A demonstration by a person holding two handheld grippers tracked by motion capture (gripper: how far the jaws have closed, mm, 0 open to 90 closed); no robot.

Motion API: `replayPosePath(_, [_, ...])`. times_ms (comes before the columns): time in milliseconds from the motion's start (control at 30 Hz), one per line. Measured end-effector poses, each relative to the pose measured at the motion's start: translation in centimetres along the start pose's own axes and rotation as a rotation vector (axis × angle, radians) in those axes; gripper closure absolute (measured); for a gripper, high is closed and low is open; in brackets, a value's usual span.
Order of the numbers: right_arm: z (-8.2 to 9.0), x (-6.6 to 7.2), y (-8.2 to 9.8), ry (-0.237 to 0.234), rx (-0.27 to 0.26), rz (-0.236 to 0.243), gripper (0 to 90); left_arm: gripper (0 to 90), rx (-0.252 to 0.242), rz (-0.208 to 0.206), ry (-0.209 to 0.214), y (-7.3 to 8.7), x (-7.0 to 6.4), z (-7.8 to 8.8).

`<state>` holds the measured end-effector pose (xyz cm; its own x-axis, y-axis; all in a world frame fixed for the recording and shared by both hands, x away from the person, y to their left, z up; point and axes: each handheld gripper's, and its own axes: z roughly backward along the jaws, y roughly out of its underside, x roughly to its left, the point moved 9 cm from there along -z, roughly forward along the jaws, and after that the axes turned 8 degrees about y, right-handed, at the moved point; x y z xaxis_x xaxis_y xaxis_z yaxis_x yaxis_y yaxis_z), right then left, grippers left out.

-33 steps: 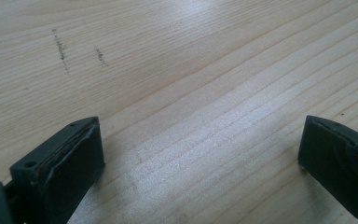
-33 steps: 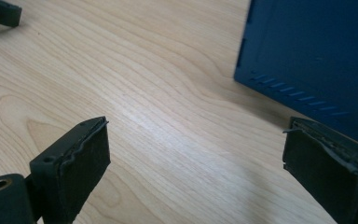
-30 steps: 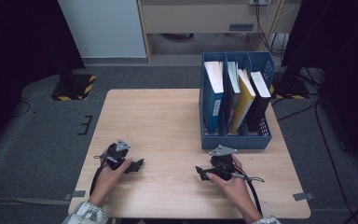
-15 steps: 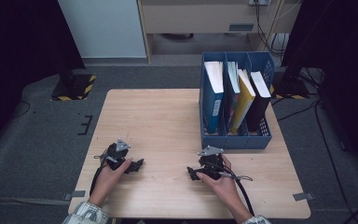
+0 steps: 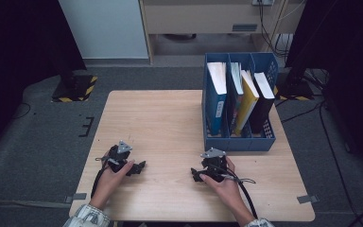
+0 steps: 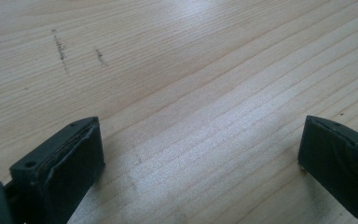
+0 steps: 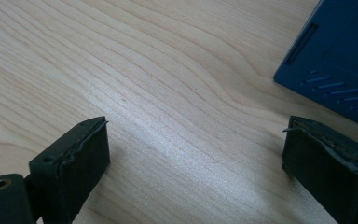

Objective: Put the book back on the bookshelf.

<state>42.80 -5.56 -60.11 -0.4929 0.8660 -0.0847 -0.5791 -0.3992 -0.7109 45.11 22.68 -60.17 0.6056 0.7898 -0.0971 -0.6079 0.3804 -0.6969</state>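
A person holds both grippers low over the near side of a light wooden table. The left gripper sits near the front left with its jaws pointing right. In the left gripper view the left gripper is open, with bare wood grain between its black pads. The right gripper sits front centre-right, jaws pointing left, just in front of a blue file rack. In the right gripper view the right gripper is open and holds nothing, and a corner of the blue rack stands at the upper right.
The rack holds a blue-and-white folder, a yellow book and a black binder, all upright. Dark stands flank the table on grey carpet. A cabinet lies beyond the far edge.
The right hand and its gripper have shifted left along the front of the table, away from the rack's front corner. The left gripper has stayed where it was.
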Motion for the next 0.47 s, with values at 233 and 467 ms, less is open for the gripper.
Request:
replayPosePath(233, [-0.15,0.23,-0.02,0.002,-0.003,0.005,4.6,0.0,0.000,-0.001,0.001,0.00,-0.03,0.00])
replayPosePath(467, [-0.20,0.28,-0.02,0.006,0.001,0.001,4.0,0.0,0.001,-0.001,0.002,0.00,-0.06,-0.01])
